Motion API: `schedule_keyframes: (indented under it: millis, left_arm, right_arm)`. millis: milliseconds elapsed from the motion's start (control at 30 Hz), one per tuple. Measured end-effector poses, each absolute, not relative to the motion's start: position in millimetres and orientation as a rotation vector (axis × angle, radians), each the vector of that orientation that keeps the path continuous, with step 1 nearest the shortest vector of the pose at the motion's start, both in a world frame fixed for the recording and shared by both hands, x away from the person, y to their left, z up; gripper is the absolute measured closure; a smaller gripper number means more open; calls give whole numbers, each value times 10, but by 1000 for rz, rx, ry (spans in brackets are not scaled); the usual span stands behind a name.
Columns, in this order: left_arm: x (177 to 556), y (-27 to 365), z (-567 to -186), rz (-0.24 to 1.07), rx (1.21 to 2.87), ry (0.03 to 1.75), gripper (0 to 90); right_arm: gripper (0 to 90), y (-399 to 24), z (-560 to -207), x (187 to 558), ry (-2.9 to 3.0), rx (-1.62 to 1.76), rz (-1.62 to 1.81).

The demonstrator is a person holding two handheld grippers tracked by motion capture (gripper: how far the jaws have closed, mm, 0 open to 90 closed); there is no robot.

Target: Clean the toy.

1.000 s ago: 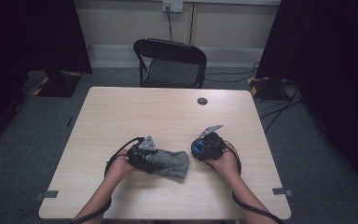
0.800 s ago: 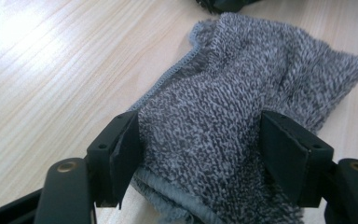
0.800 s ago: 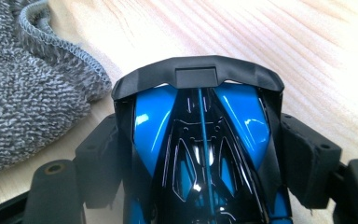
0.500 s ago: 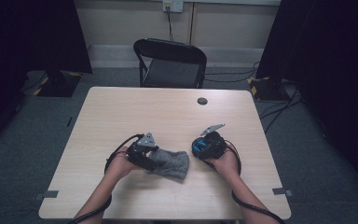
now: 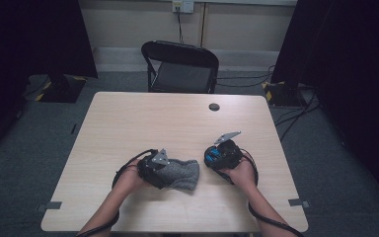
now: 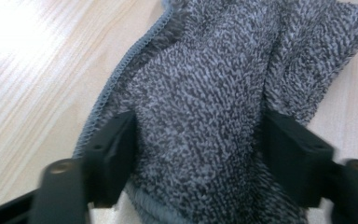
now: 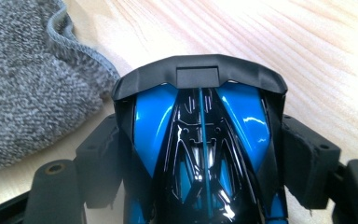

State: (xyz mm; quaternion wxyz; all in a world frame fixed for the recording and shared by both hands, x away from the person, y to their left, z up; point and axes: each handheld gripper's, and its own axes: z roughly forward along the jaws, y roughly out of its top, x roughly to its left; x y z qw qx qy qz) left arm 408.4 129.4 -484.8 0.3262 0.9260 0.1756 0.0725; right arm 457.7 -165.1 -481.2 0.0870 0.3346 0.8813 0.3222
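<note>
I had the left gripper (image 6: 191,154) closing on the bunched grey cloth (image 6: 205,107), ready for wiping. My right gripper (image 7: 200,154) clamped the blue toy car (image 7: 200,140) steady on the bench (image 5: 143,123).

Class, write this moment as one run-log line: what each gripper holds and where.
left gripper: shut on cloth, jaws just closing | right gripper: shut on toy car | both low on table | cloth beside car
</note>
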Motion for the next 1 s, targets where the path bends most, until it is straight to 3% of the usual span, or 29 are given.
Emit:
schedule_keyframes:
  millis: [100, 200, 600, 1000]
  left_arm:
    - [4058, 1316, -4824, 209, 2417, 515, 566]
    - [4059, 1296, -4784, 200, 2420, 622, 690]
    - [4259, 1518, -4352, 202, 2104, 891, 724]
    - [4563, 1214, -4171, 280, 2104, 1032, 720]
  right_arm:
    - [252, -1650, -4782, 4562, 2625, 992, 979]
    - [252, -1647, -4751, 4544, 2632, 984, 993]
    - [254, -1690, -4627, 4513, 2618, 991, 1138]
    - [254, -1608, -4371, 4394, 2577, 898, 1226]
